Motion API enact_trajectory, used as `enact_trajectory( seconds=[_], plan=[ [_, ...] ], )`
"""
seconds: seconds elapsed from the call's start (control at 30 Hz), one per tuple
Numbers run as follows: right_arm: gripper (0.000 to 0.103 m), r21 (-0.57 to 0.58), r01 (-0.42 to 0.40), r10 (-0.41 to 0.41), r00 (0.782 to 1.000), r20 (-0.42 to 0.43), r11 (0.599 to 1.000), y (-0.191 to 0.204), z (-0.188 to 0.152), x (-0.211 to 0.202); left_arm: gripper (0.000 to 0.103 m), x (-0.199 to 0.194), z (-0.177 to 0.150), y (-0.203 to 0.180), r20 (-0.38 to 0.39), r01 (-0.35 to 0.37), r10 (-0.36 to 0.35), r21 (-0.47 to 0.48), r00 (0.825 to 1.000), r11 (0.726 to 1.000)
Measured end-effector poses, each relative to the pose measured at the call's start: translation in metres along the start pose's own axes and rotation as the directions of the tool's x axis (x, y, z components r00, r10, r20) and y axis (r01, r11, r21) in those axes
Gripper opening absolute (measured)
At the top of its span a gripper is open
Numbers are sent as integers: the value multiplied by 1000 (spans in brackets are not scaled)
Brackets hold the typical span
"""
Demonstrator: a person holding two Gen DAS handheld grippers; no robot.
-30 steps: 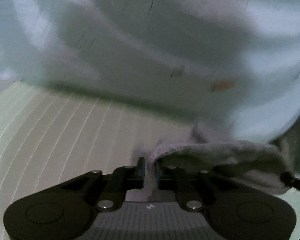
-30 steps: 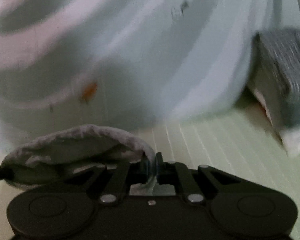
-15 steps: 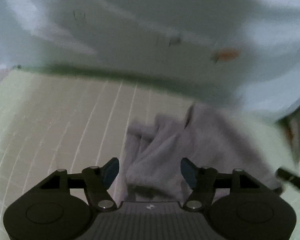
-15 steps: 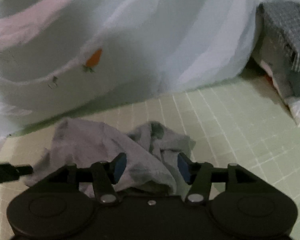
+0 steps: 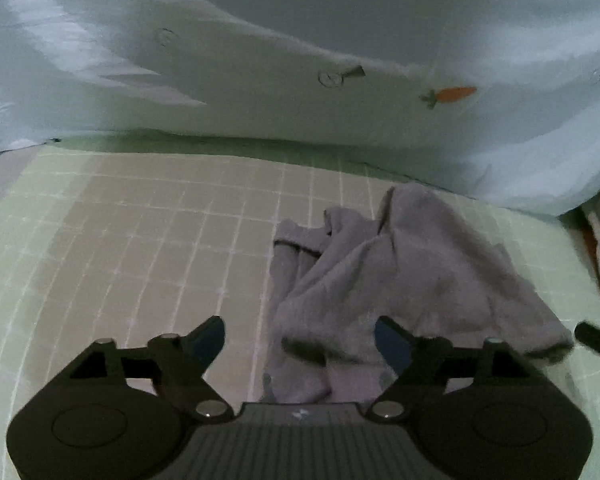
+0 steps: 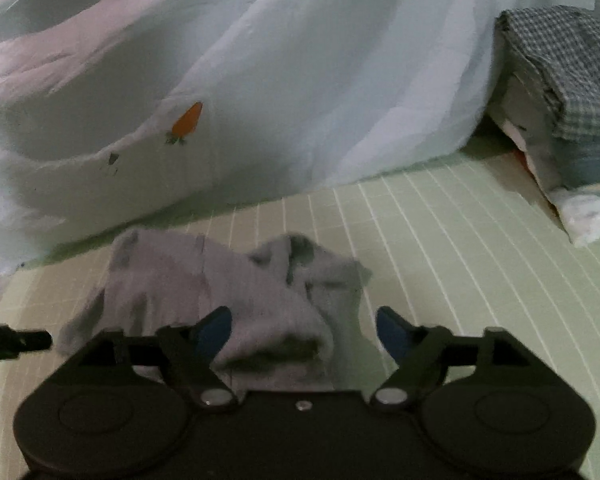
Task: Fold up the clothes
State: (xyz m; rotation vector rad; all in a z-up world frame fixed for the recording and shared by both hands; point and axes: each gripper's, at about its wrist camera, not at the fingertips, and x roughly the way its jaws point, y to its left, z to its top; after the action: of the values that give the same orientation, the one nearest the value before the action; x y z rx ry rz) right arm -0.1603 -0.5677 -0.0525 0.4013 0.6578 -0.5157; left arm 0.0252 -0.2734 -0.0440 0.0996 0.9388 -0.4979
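Left tool (image 5: 300, 340) opening above crumpled grey garment (image 5: 404, 276).

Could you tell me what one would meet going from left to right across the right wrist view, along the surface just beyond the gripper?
Tip of the left gripper → crumpled grey garment → bare green gridded sheet → stack of folded clothes topped by a checked piece.

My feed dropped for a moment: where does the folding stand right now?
Done: a pile with a checked cloth on top sits at the side. In hand: nothing. The left hand-held gripper and right hand-held gripper are both opening, their pads clear of the grey garment. Left: it lies crumpled on the green sheet, unfolded.
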Motion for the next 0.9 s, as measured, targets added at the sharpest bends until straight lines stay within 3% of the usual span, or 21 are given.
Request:
enact_trajectory(
  seconds=[0.13, 0.33, 0.43, 0.63, 0.77, 0.87, 0.9],
  plan=[
    [85, 7, -19, 20, 997, -70, 1000, -8, -36, -21, 85, -18, -42, 13, -43, -49, 48, -22, 998, 999],
    [85, -15, -20, 17, 980, -199, 1000, -19, -94, -46, 85, -32, -110, 38, -181, -68, 42, -143, 983, 987],
    [86, -18, 3, -7, 971, -238, 1000, -27, -112, -55, 85, -35, -132, 41, -213, -74, 42, -144, 976, 987],
    [87, 39, 57, -41, 945, -324, 998, -38, -141, -64, 85, -38, -160, 35, -257, -54, 29, -90, 966, 994],
    [87, 25, 34, -23, 937, -349, 999, -29, -154, -71, 85, -39, -169, 41, -268, -29, -1, -106, 963, 994],
    [87, -5, 33, -33, 925, -380, 999, -21, -161, -72, 82, -38, -169, 45, -273, 11, -44, -120, 961, 993],
    [87, -5, 38, -37, 923, -383, 999, -20, -162, -73, 77, -39, -169, 45, -272, 26, -57, -116, 960, 993]
  ],
)
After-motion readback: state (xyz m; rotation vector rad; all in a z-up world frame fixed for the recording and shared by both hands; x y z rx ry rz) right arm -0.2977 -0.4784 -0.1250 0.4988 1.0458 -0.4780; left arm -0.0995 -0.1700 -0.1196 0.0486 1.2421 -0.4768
